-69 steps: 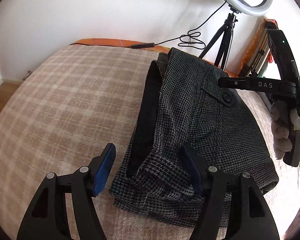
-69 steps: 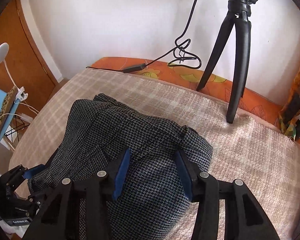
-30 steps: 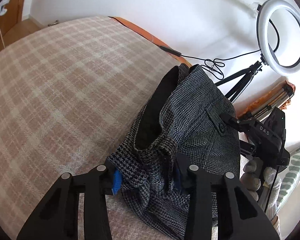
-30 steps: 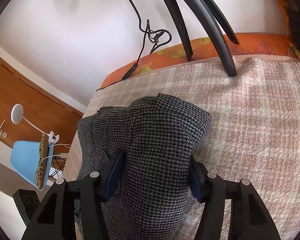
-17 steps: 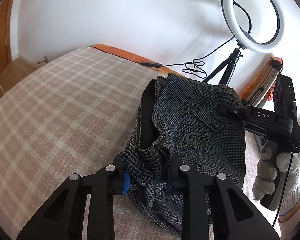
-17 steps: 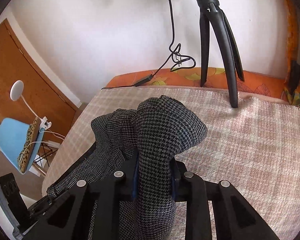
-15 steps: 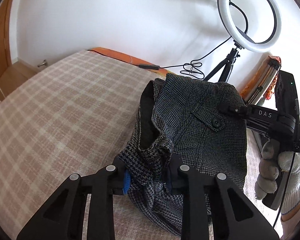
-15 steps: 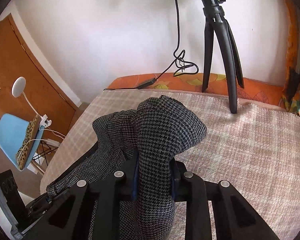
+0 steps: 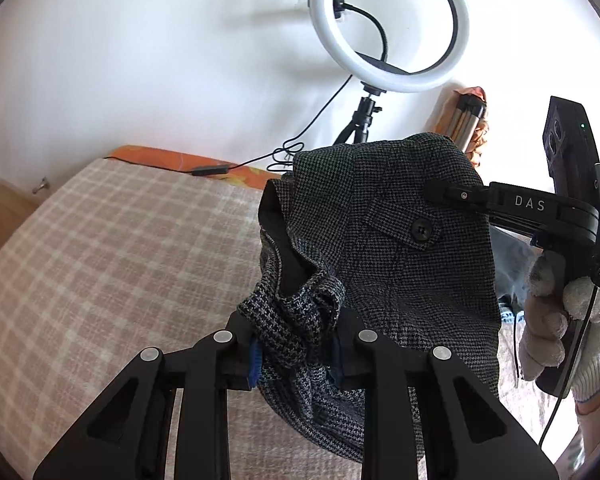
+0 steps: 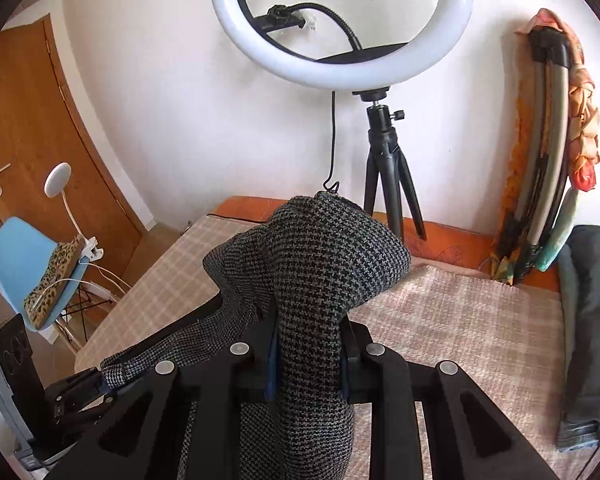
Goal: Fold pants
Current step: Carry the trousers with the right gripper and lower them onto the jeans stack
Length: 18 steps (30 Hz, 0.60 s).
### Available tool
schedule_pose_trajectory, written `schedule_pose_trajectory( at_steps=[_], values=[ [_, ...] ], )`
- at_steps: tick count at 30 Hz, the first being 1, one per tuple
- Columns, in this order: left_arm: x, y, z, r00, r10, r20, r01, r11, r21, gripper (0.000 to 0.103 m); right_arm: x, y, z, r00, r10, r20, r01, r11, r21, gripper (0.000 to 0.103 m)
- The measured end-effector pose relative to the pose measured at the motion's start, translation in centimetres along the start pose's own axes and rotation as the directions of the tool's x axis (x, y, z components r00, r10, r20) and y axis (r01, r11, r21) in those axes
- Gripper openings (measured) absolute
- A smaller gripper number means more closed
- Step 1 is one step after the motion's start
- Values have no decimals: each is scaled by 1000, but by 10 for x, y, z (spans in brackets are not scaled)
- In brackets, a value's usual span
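Observation:
The folded dark houndstooth pants [image 9: 400,248] hang lifted above the plaid bed cover [image 9: 100,264]. My left gripper [image 9: 296,354] is shut on a bunched edge of the pants near their waistband. My right gripper [image 10: 306,360] is shut on the other end of the pants [image 10: 320,272], which bulge up over its fingers. The right gripper also shows in the left wrist view [image 9: 444,192], clamped on the cloth near a buttoned pocket flap [image 9: 420,232]. The left gripper appears at the lower left of the right wrist view [image 10: 100,380], holding cloth.
A ring light on a black tripod [image 10: 384,168] stands at the bed's far edge by the white wall, its cable [image 9: 284,152] trailing on the orange mattress edge. A folded ironing board [image 10: 548,152] leans at the right. A dark garment [image 10: 588,320] lies at the bed's right. A blue chair [image 10: 24,264] stands left.
Both grippers closed on the pants' ends and have raised them off the bed; the bundle now hangs between them, higher than half a second ago.

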<state>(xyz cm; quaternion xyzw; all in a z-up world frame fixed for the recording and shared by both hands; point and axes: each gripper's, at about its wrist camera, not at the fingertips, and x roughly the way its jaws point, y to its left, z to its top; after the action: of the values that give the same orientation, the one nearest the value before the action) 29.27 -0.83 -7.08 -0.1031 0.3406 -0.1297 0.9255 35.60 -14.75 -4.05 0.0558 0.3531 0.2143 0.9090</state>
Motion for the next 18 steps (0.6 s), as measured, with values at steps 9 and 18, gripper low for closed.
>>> schedule_pose_trajectory(
  at_steps=[9, 18],
  values=[
    [13, -95, 27, 991, -130, 13, 126, 980, 152, 24, -83, -68, 14, 990, -112, 89, 108, 993, 43, 22],
    [41, -201, 49, 973, -230, 23, 215, 937, 277, 23, -152, -149, 35, 953, -258, 158, 250, 966, 68, 21]
  ],
)
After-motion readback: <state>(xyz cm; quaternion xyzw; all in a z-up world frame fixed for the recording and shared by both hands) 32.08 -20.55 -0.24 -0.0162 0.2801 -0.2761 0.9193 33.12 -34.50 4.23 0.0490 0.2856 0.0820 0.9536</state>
